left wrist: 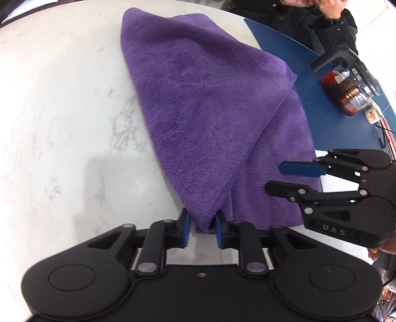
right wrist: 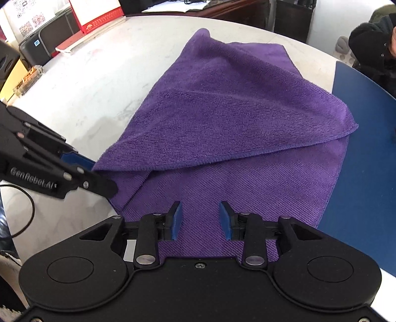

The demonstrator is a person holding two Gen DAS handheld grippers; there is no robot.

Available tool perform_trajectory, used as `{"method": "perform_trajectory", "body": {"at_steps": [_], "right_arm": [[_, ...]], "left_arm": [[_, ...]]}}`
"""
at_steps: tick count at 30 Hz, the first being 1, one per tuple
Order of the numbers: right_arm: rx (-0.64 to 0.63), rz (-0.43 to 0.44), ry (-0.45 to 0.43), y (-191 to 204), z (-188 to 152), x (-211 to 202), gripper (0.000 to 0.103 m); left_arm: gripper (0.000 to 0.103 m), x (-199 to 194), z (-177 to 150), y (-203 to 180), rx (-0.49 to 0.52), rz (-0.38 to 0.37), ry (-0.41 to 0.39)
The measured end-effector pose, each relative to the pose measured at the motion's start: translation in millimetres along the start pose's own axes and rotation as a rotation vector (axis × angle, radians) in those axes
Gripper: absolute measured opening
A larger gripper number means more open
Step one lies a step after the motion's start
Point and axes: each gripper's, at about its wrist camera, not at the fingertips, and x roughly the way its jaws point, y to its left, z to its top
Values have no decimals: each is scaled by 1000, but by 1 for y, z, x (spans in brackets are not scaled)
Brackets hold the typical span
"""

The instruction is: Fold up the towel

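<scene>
A purple towel (left wrist: 198,104) lies partly folded on a white marbled table (left wrist: 61,123), one layer laid slantwise over the other. My left gripper (left wrist: 201,224) is shut on the towel's near corner, a bunch of cloth pinched between its blue pads (left wrist: 184,228). In the right wrist view the left gripper (right wrist: 96,171) grips the towel (right wrist: 235,111) at its left corner. My right gripper (right wrist: 201,219) stands open just over the lower layer near the front edge, with nothing pinched between its pads. It also shows from the side as the right gripper (left wrist: 277,178), over the towel's right edge.
A dark blue mat (left wrist: 292,64) borders the towel on the right, with a glass pot (left wrist: 346,84) of amber liquid on it. A person in dark clothes (right wrist: 371,44) sits beyond. A red-and-white box (right wrist: 99,14), a black device (right wrist: 49,37) and a cable (right wrist: 19,210) lie left.
</scene>
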Motion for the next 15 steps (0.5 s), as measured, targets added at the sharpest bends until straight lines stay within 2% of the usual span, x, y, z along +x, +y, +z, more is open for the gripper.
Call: {"method": "perform_trajectory", "body": {"at_steps": [6, 15], "right_arm": [[-32, -10, 15, 3, 0, 0, 33], [-58, -15, 25, 4, -2, 0, 33]], "left_arm": [[7, -11, 4, 3, 53, 77, -48], [7, -25, 3, 4, 233, 303, -122]]}}
